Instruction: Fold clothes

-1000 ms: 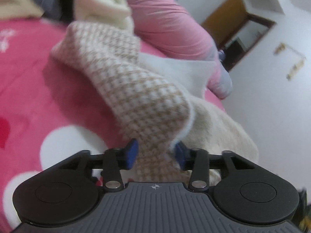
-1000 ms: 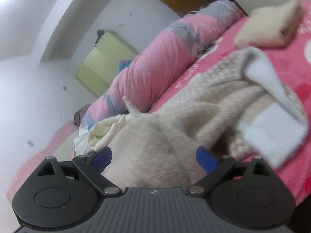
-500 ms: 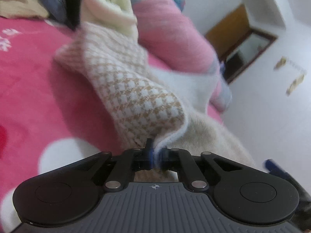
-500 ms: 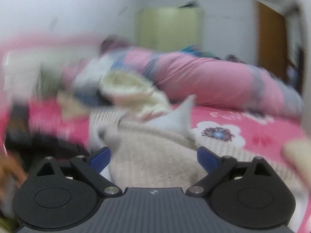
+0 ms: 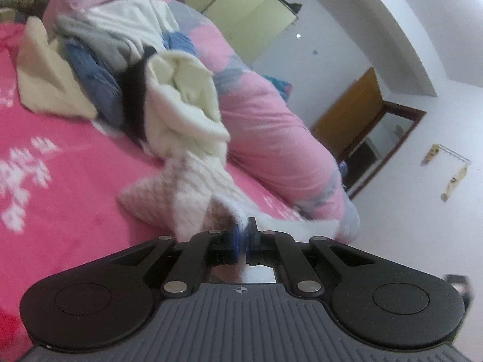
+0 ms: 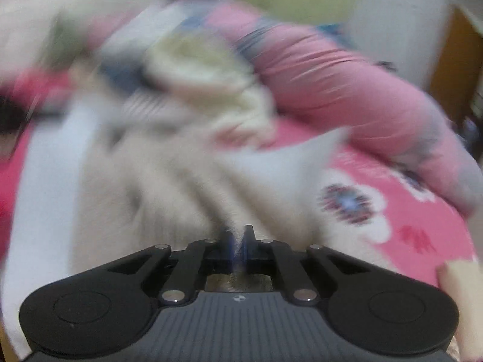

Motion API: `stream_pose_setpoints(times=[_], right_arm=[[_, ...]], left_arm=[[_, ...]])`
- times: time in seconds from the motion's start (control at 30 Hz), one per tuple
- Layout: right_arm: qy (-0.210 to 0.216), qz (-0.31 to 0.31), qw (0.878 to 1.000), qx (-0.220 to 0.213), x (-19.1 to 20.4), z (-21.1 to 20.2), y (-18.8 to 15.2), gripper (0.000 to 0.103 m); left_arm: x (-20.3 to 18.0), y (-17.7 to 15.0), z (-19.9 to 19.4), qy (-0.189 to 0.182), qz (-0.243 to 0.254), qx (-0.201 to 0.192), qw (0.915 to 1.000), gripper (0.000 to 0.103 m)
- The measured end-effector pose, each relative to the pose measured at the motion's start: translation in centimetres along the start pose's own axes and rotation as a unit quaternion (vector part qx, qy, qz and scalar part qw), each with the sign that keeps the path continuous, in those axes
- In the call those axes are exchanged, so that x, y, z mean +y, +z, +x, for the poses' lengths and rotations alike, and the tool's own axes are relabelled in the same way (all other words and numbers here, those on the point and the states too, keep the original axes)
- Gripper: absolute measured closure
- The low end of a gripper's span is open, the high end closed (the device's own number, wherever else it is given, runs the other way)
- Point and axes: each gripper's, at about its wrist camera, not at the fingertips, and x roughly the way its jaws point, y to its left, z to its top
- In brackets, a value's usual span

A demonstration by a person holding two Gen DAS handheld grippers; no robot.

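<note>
Left wrist view shows your left gripper (image 5: pixel 241 235) clamped on the checked garment (image 5: pixel 193 190) trailing across the pink bed (image 5: pixel 60 187), while your right gripper (image 6: pixel 238 241) pinches its fuzzy beige side, apparently so both can spread it for folding.

A rolled pink quilt (image 5: pixel 271 126) lies below a yellow-green cabinet (image 5: pixel 241 15).

My right gripper (image 6: pixel 240 235) pinches beige fuzzy garment (image 6: pixel 169 193) on pink bedspread (image 6: pixel 407 235); pic v. blurred.
</note>
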Motion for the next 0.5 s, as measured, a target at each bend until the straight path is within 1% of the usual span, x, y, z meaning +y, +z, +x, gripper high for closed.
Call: stream_pose_setpoints(times=[0.07, 0.13, 0.2, 0.27, 0.3, 0.37, 0.43, 0.5], right_arm=[[-0.019, 0.061, 0.997, -0.038, -3.3, -1.7, 1.2, 0.099], [-0.037, 0.119, 0.989, -0.074, -6.6, -3.3, 2.4, 0.099], [-0.047, 0.148, 0.984, -0.09, -8.8, -4.5, 2.5, 0.099], [-0.051, 0.176, 0.978, -0.098, -10.6, -5.2, 1.8, 0.099], [-0.049, 0.191, 0.976, -0.096, -11.1, -5.3, 0.9, 0.099], [-0.044, 0.22, 0.97, -0.092, -11.8, -5.5, -1.0, 0.099], [-0.04, 0.246, 0.965, -0.078, -11.9, -5.8, -3.9, 0.099], [-0.038, 0.271, 0.96, -0.052, -11.5, -5.7, -7.0, 0.099]], left_arm=[[0.6, 1.6, -0.3, 0.008, 0.009, -0.016, 0.9998, 0.101], [1.0, 3.6, -1.2, 0.016, 0.023, -0.052, 0.9983, 0.101], [1.5, 5.8, -2.5, 0.027, 0.033, -0.087, 0.9953, 0.101], [2.4, 7.2, -3.4, 0.044, 0.033, -0.1, 0.9935, 0.101], [3.1, 7.7, -3.8, 0.056, 0.033, -0.103, 0.9925, 0.101], [4.5, 7.7, -4.2, 0.094, 0.037, -0.102, 0.9896, 0.101], [6.6, 6.9, -4.3, 0.134, 0.025, -0.085, 0.987, 0.101], [8.8, 5.8, -4.3, 0.172, 0.005, -0.058, 0.9834, 0.101]])
